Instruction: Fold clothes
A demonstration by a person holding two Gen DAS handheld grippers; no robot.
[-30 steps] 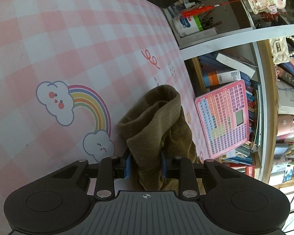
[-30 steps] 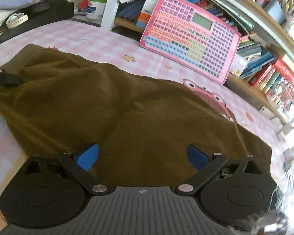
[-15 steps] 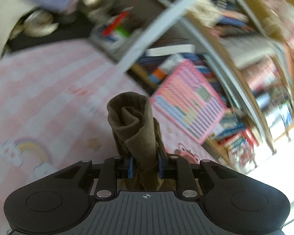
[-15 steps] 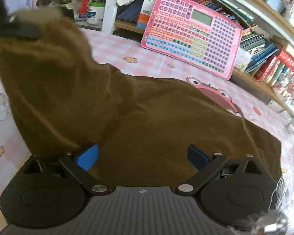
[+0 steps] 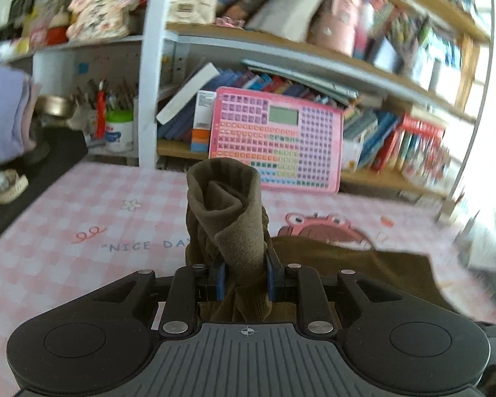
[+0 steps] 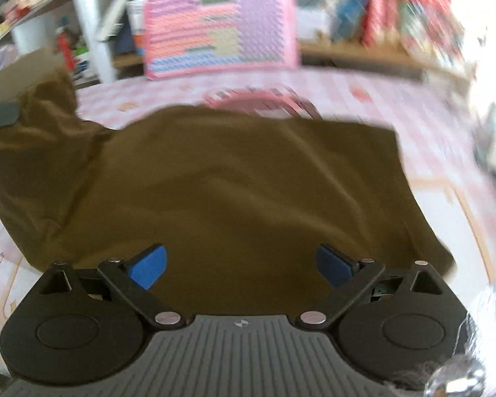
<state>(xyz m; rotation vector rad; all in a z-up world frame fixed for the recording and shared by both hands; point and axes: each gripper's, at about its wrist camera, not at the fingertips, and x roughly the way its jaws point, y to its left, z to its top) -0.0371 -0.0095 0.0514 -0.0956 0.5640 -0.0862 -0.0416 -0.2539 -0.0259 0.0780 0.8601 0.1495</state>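
The left hand-held gripper (image 5: 244,279) clamps a bunched corner of the olive-brown garment (image 6: 234,192), the roll pointing toward 12 o'clock. The garment's long axis runs 9 to 3 o'clock across the pink checked worktop (image 5: 82,205). The right hand-held gripper (image 6: 241,266) hovers over it, jaws wide apart.

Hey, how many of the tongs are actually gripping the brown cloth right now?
1. The left tongs pinch a bunched corner of the brown cloth, lifted off the table. The right tongs stand open above the cloth, gripping nothing.
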